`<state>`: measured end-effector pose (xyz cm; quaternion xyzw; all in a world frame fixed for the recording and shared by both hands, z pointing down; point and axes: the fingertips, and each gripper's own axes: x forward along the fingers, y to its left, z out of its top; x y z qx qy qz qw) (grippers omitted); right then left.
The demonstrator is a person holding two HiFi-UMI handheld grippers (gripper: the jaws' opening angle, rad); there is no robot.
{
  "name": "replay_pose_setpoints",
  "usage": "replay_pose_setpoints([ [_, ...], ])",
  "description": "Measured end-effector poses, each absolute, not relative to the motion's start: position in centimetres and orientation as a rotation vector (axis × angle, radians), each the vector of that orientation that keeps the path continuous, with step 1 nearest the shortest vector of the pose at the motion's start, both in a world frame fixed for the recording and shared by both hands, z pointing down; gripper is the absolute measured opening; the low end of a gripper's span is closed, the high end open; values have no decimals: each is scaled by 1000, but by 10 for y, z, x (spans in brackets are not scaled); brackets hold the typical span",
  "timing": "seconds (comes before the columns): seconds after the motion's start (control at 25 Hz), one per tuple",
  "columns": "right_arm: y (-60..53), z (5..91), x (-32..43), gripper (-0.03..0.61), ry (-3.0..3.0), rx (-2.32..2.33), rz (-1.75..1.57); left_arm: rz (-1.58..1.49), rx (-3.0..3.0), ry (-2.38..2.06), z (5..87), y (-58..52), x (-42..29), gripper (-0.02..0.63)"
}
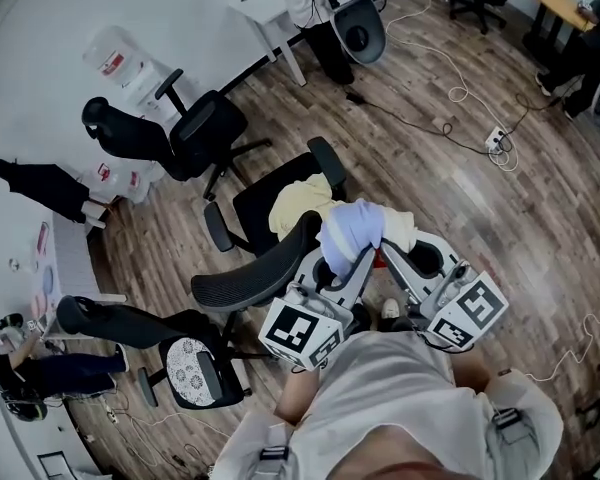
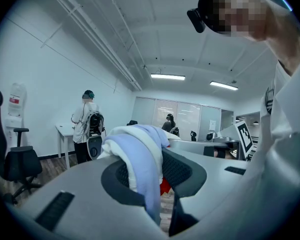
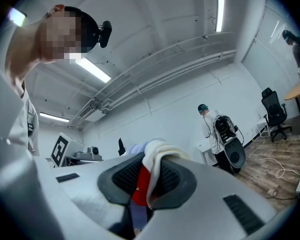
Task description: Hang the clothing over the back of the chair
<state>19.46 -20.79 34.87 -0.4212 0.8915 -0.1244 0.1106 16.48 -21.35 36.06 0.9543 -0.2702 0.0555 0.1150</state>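
In the head view a lavender and cream garment [image 1: 355, 226] is bunched between my two grippers, just above the black office chair [image 1: 252, 276]. Part of it drapes onto the seat [image 1: 250, 208]. My left gripper [image 1: 332, 266] is shut on the lavender-white fold [image 2: 140, 159], which hangs over its jaws. Close beside it on the right, my right gripper [image 1: 395, 243] is shut on a cream fold [image 3: 157, 156] with a red tag [image 3: 139, 186]. The chair's mesh back curves just left of the left gripper.
A second black chair [image 1: 175, 133] stands at the back left and a third [image 1: 130, 326] with a patterned cushion at the lower left. Cables and a power strip [image 1: 496, 138] lie on the wood floor. A person with a backpack [image 2: 88, 126] stands by a white desk [image 2: 64, 130].
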Motion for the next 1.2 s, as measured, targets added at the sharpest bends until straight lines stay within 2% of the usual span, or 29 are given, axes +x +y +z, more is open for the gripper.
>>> replay_pose_setpoints([
  [1.2,-293,308,146,52,2610,-1248,-236,187,2879,-809,320,-301,116,107],
])
